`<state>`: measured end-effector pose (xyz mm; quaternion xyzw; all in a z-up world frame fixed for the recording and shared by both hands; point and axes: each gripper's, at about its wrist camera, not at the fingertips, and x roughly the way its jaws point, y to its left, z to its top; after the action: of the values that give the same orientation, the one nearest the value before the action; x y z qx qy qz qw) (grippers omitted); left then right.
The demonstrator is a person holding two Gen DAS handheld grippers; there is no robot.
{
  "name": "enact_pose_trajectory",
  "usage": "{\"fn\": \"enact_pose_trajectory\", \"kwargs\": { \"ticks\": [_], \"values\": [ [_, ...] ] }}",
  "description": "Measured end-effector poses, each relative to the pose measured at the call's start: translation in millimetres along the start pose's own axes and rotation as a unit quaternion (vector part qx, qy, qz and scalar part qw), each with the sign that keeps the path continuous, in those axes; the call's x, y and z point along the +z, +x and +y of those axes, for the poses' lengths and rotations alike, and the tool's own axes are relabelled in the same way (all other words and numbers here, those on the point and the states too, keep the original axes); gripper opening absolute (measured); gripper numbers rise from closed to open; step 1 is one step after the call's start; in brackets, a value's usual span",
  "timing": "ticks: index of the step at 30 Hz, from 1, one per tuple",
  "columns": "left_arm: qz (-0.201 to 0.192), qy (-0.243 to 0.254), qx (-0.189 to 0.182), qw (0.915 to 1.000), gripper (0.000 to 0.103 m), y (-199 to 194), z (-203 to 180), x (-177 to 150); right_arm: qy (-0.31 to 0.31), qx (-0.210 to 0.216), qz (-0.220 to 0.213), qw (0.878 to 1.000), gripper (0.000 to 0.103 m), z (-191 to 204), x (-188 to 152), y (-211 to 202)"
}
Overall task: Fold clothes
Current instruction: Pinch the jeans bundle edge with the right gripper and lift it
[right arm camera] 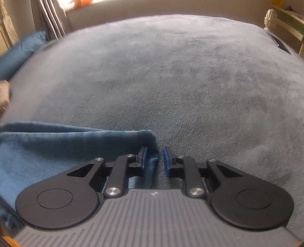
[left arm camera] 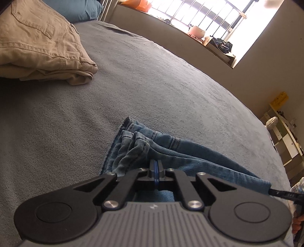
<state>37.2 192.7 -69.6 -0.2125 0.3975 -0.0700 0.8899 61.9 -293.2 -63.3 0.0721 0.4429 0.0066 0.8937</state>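
Blue jeans (left arm camera: 171, 152) lie bunched on the grey bed blanket (left arm camera: 133, 76). My left gripper (left arm camera: 155, 165) is shut, its blue pads pressed together on a fold of the jeans, with the hems piled up just ahead of the tips. In the right wrist view the jeans (right arm camera: 57, 144) spread out to the left. My right gripper (right arm camera: 155, 157) stands open, with the corner edge of the denim lying between its pads against the left one.
Folded tan trousers (left arm camera: 41, 47) sit on the bed at the far left. A blue pillow (left arm camera: 76, 9) lies behind them. A cluttered window sill (left arm camera: 209, 39) runs along the far side, and a shelf unit (left arm camera: 285, 136) stands off the bed's right edge.
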Motion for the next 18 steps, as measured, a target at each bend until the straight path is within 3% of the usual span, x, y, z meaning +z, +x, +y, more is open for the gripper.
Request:
{"fn": "enact_pose_trajectory", "kwargs": {
  "ticks": [4,7,12,18],
  "values": [
    [0.0,0.002,-0.003,1.0,0.003,0.1,1.4,0.0,-0.02,-0.006,-0.037,0.999,0.016,11.4,13.6,-24.4],
    [0.001,-0.003,-0.006,1.0,0.003,0.2,3.0,0.1,-0.047,0.024,-0.053,0.997,0.016,26.5,24.0,-30.5],
    [0.001,-0.006,-0.013,0.9999,0.003,2.1,6.5,0.8,-0.081,0.022,0.015,0.996,0.011,23.0,22.1,10.4],
    [0.007,-0.006,-0.019,0.9998,0.003,4.6,11.0,3.6,-0.157,0.043,0.007,0.987,0.013,-4.9,47.4,-49.8]
  ]
}}
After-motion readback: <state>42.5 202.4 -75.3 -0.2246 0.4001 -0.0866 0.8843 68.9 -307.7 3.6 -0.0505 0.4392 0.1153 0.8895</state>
